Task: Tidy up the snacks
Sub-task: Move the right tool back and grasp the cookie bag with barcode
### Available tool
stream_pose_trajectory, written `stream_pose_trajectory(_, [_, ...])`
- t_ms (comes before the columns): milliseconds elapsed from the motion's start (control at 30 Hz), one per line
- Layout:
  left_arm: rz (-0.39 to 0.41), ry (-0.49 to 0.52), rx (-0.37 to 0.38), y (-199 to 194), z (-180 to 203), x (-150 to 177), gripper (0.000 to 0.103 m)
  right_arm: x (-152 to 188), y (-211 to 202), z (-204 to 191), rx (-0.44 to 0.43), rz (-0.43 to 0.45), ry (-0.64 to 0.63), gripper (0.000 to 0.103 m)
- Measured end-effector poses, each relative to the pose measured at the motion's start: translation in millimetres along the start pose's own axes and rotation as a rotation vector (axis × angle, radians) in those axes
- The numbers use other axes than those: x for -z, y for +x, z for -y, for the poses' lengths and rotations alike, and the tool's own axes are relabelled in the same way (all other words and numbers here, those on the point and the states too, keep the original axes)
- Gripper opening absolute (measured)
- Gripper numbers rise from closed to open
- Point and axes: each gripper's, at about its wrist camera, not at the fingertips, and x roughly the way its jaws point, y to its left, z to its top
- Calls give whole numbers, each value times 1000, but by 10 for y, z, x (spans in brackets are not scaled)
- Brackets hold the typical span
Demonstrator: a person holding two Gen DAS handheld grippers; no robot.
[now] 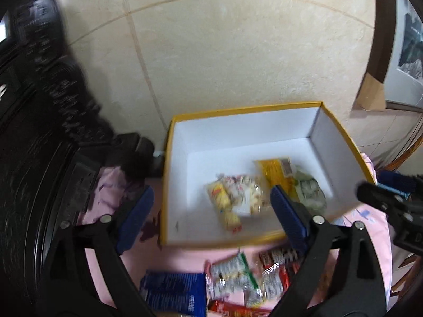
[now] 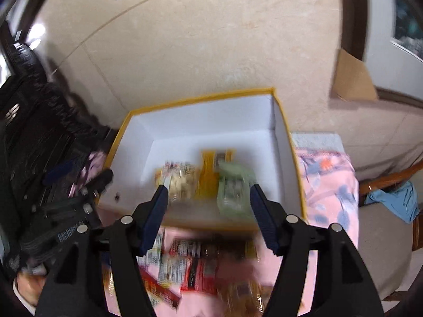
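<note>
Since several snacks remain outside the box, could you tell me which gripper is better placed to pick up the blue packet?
Probably the left gripper: open and empty, with the blue packet lying just below its left finger. The right gripper is open too, but hangs over the red wrappers.

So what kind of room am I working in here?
Likely a lived-in home room, not a lab: a pink floral cloth covers the table, a framed picture leans on the tiled wall, and dark carved wooden furniture stands alongside.

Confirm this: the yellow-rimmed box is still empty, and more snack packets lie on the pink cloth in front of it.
Not empty: the yellow-rimmed box already holds snack packets, as the left wrist view shows. More packets do lie on the pink cloth in front.
</note>
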Motion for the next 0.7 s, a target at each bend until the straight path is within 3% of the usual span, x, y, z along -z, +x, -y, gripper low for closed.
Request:
stream_pose_trajectory(267, [-69, -58, 34, -341, -160, 931, 92, 1419, -292, 370, 60, -144, 68, 65])
stream_pose_trajectory(400, [-96, -63, 36, -444, -225, 1294, 92, 1903, -232, 464, 77, -213, 124, 65])
stream_pose_trajectory(567, [-135, -60, 35, -529, -315, 1611, 92, 1993, -189, 439, 71, -204, 124, 65])
stream_pose_trajectory(700, [-147, -69, 40, -569, -349, 1716, 92, 1641, -10, 306, 51, -168, 59, 65])
